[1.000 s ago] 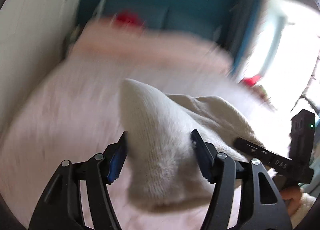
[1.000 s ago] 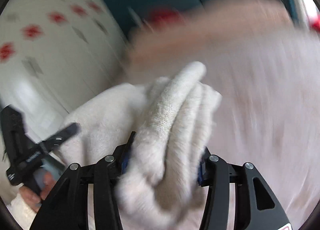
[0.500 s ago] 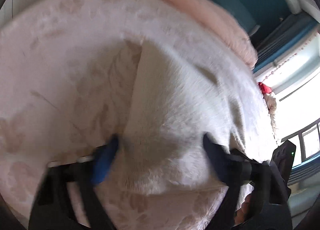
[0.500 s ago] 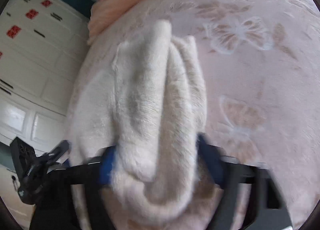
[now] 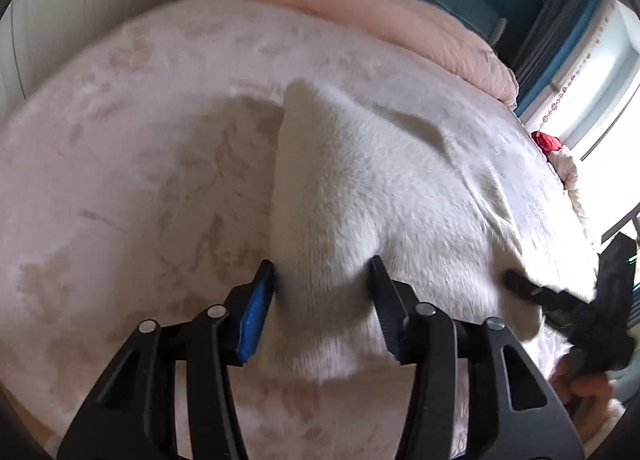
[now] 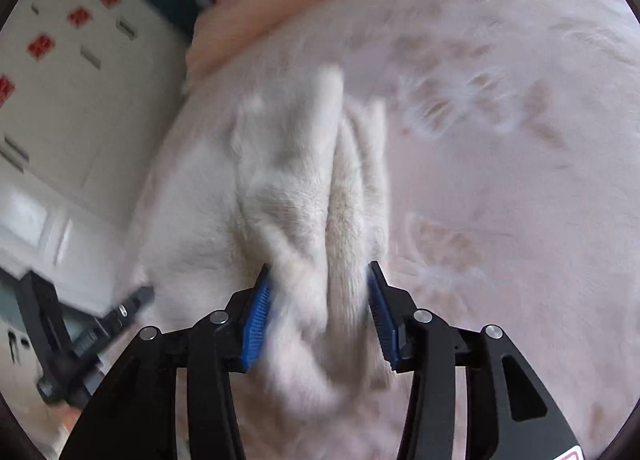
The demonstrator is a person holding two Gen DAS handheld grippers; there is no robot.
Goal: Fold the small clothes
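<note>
Here, left gripper [image 5: 322, 280] closing on white fuzzy garment [image 5: 360, 196], right gripper [image 6: 318, 284] clamping its bunched folds, pink bedspread [image 5: 140, 140] beneath.

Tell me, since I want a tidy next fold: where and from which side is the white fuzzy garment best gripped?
Probably at its two near corners, coming from the near edge. The white fuzzy garment lies spread away across the pink bedspread. The left gripper, jaws closing, has one bunched end between them; the right gripper pinches the other. Thick bunches give the pads purchase.
</note>
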